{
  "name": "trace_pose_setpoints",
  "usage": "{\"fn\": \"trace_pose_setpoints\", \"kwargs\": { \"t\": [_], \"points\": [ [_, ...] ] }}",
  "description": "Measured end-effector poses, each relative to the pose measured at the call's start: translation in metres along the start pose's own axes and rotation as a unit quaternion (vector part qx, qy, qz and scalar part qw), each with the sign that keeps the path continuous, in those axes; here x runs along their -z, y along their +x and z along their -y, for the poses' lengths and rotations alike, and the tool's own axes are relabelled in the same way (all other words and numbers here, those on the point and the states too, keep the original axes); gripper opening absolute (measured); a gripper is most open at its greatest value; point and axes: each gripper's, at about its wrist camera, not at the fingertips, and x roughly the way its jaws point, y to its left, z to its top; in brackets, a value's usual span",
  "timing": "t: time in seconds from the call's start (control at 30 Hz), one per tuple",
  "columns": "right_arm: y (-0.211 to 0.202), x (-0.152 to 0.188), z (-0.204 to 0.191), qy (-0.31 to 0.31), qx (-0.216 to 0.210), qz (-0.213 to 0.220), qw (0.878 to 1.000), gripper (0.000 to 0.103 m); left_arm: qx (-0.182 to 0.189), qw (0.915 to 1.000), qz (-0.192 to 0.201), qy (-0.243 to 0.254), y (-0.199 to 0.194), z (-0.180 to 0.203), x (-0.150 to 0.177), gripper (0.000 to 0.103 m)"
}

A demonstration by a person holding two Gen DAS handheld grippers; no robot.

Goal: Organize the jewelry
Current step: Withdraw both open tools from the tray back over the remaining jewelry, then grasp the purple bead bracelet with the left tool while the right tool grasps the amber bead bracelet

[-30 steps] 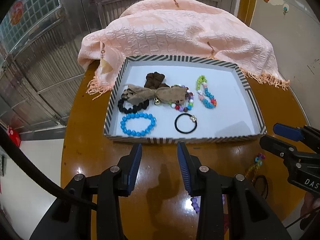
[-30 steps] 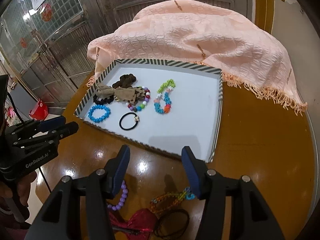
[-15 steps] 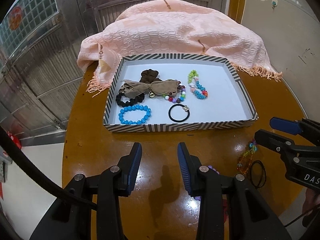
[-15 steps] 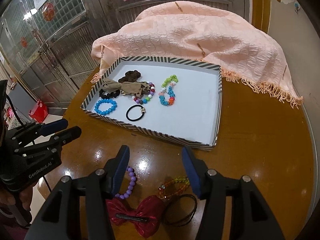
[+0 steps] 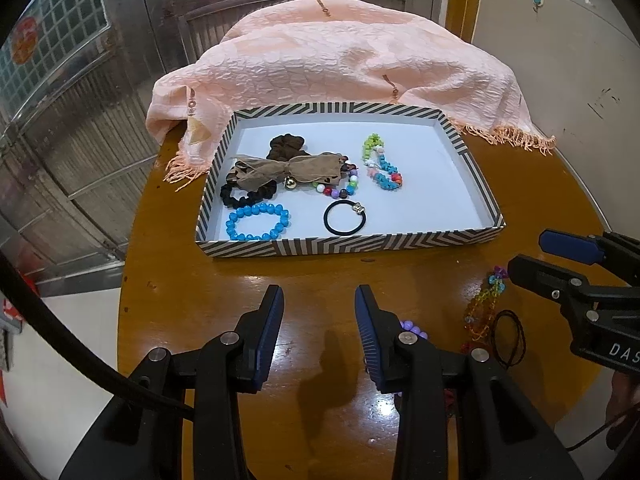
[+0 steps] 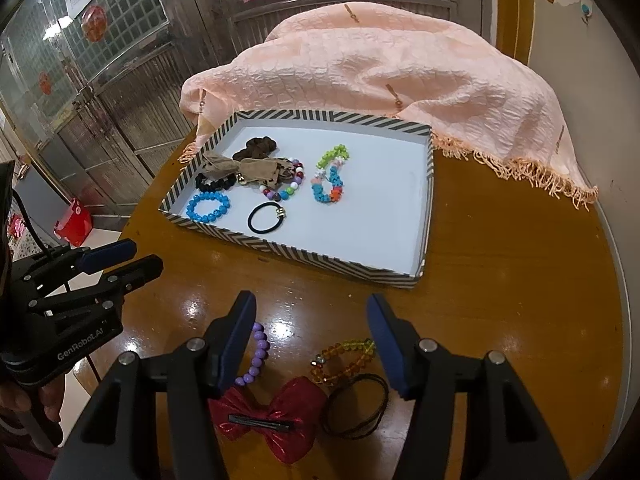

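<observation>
A striped tray [image 5: 348, 244] [image 6: 304, 258] on the round wooden table holds a blue bead bracelet [image 5: 258, 222], a black hair tie [image 5: 345, 218], a tan bow [image 5: 288, 170], a multicolour bracelet [image 5: 382, 168] and other pieces. Loose on the table near me lie a purple bead bracelet [image 6: 256, 354], a red bow clip [image 6: 272, 416], an amber bracelet [image 6: 344, 360] and a black elastic [image 6: 356, 406]. My right gripper [image 6: 312, 312] hangs open just above these, holding nothing. My left gripper [image 5: 319, 300] is open over bare wood in front of the tray.
A peach fringed scarf [image 5: 340, 68] is heaped behind the tray on the table [image 5: 180, 280]. Metal gates stand beyond the table's far and left edges. A wall is at the right. A hand [image 6: 24, 404] holds the left gripper [image 6: 144, 258].
Both grippers have drawn back from the tray. The red bow, purple beads and elastic now show fully under the right gripper. Its jaws stand slightly wider.
</observation>
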Motion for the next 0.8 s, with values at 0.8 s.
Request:
{"fn": "trace_pose_setpoints", "kwargs": {
  "t": [0.8],
  "points": [
    [0.038, 0.034, 0.042, 0.01, 0.028, -0.071, 0.997, 0.053, 0.074, 0.9916, -0.1, -0.037, 0.045, -0.009, 0.026, 0.028]
  ]
}}
